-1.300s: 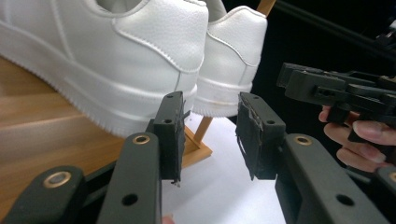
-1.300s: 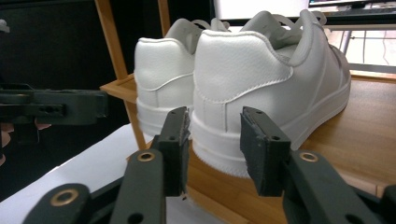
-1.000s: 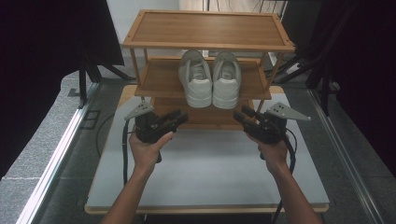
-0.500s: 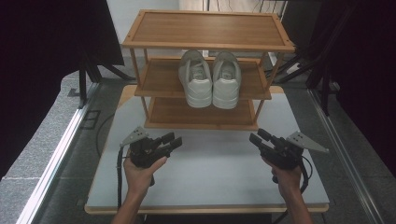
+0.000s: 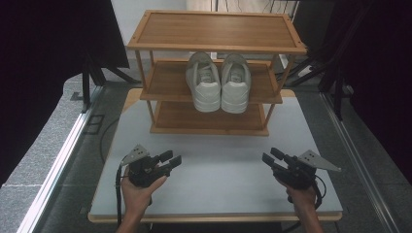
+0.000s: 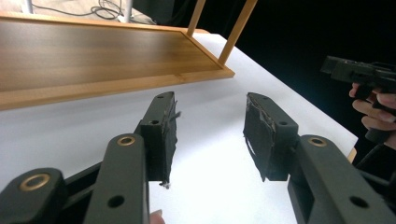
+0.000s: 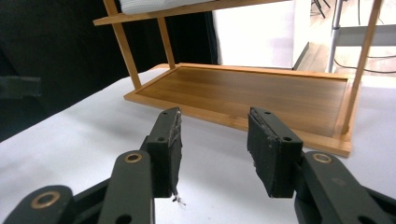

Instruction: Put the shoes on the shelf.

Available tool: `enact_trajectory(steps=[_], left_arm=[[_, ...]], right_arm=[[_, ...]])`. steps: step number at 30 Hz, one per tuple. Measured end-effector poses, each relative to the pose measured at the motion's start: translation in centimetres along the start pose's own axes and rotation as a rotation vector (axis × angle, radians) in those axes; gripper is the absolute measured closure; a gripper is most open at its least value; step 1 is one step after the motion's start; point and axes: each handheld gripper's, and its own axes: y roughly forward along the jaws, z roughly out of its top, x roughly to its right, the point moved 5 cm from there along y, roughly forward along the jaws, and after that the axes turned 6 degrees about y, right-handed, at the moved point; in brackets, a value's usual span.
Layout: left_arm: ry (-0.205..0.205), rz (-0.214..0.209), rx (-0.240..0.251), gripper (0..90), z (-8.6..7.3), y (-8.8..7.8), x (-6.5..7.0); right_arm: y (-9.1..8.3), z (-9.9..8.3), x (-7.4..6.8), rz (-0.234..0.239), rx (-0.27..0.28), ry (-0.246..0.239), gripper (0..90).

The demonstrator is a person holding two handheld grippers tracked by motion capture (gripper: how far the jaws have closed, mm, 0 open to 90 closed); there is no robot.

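Note:
A pair of white shoes stands side by side on the middle shelf of a three-tier wooden rack, toes toward me. My left gripper is low over the white table at the near left, pointing at the rack. Its jaws have just been opening and are open with nothing between them. At the near right, my right gripper does the same: open, just widened, holding nothing. Both are well short of the rack's bottom shelf.
The rack's bottom shelf rests on the tabletop and is bare. Dark drapes and stand legs flank the table. The right hand and its gripper appear at the far right in the left gripper view.
Both hands have dropped and pulled back from the rack's front toward the near table edge. The jaws of both grippers stand a little wider.

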Motion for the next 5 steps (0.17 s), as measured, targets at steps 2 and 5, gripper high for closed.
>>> enact_trajectory(steps=[2,5], left_arm=[[-0.004,-0.002,0.000,53.0,-0.01,-0.06,-0.08],[0.010,0.000,-0.015,51.2,-0.29,0.14,0.08]], right_arm=[[0.20,-0.29,-0.66,-0.010,-0.001,-0.023,49.7],[0.46,-0.82,-0.77,-0.024,-0.007,-0.024,47.0]])
